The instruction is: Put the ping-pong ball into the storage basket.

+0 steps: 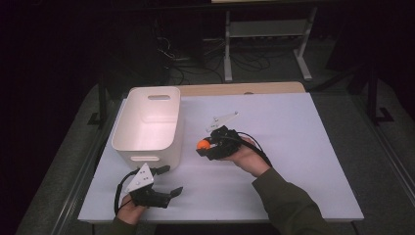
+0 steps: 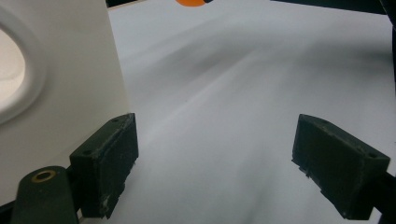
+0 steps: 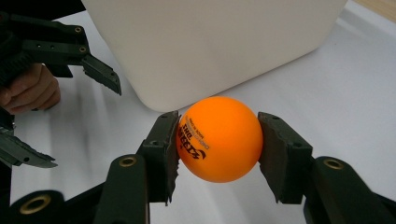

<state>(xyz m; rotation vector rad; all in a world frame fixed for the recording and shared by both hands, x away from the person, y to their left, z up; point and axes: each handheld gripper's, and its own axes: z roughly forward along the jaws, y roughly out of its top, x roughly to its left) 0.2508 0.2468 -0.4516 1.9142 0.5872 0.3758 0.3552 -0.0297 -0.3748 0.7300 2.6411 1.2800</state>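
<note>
One orange ball [image 3: 219, 138]: printed lettering legible, right gripper view.

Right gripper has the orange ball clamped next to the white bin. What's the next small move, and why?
Probably lift the right gripper and carry it over the white plastic bin's rim: the orange ping-pong ball sits clamped between both jaws, beside the bin's outer wall, low over the white table. The left gripper waits open.

One orange ball [image 3: 219, 139]; one white bin [image 1: 149, 122]; two hand-held grippers, left [image 1: 169, 182] and right [image 1: 204, 145]; one white surface [image 1: 293, 147].
</note>
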